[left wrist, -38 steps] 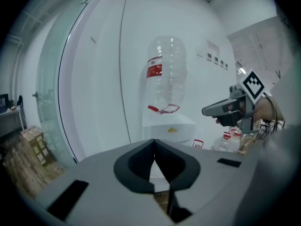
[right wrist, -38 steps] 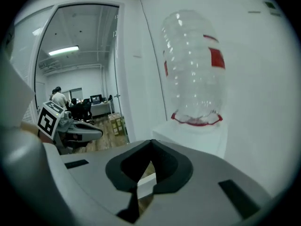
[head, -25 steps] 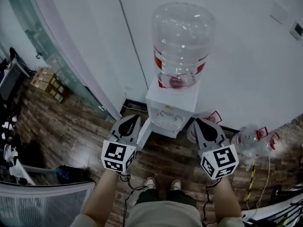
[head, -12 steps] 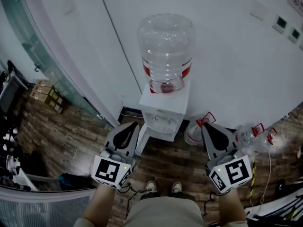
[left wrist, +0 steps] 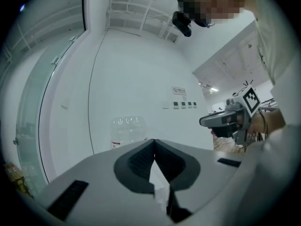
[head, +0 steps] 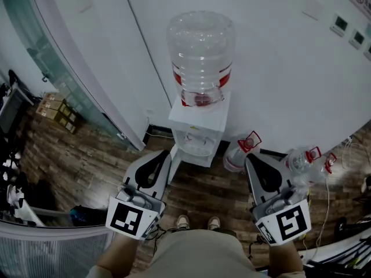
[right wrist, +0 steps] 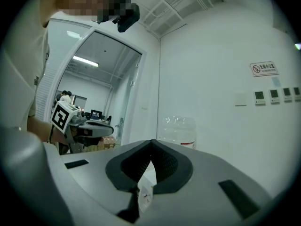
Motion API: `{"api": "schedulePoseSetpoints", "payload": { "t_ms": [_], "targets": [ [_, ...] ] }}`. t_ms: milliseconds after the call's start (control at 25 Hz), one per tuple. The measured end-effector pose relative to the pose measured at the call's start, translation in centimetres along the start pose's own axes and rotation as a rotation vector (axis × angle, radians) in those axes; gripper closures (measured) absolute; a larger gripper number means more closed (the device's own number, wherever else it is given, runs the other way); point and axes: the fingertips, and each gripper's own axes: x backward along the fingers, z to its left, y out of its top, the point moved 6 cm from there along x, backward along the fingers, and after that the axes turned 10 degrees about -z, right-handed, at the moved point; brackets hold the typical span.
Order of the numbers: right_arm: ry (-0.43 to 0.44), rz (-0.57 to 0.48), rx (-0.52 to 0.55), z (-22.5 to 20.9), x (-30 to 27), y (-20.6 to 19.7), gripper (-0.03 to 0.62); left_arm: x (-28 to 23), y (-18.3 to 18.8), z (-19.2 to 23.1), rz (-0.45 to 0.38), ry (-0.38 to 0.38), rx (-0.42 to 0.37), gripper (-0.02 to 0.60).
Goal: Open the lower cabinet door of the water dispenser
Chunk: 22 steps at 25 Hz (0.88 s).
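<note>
Far L: glass partition (head: 35,45) and cardboard boxes (head: 55,106) on the wood floor (head: 87,161). No bearing on the job.

L hand-held gripper (head: 166,154): jaws together, tips meeting, nothing betw them. Its own view looks level at the wall w/ the top of the bottle (head: 200,51) ahead, so it's held high, well above cabinet level.

Centre: water dispenser (head: 200,123) against the far wall, front toward the person, bottle on top. The lower cabinet door lies far of and below both grippers, betw them. A white panel (head: 173,165) juts near-left from the dispenser's base, just beside the L tip in head view. Could be the door ajar; can't confirm. Door's long axis prob. vertical. L looks the nearer hand.

R hand-held gripper (head: 249,160): jaws together too, empty, pointing level at bottle height.

R: spare bottle (head: 237,155) on the floor just beside the dispenser, another further R.

Hidden: lower front badly foreshortened from above; no handle or hinge side visible.
</note>
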Motion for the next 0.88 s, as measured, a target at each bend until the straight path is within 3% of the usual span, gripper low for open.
{"api": "schedulePoseSetpoints", "payload": {
  "t_ms": [880],
  "targets": [
    [0.053, -0.026, -0.020, 1.4, 1.7, 1.2, 0.588, 1.8, 1.3, -2.1, 0.028, 0.025, -0.009, 0.575]
  ]
}}
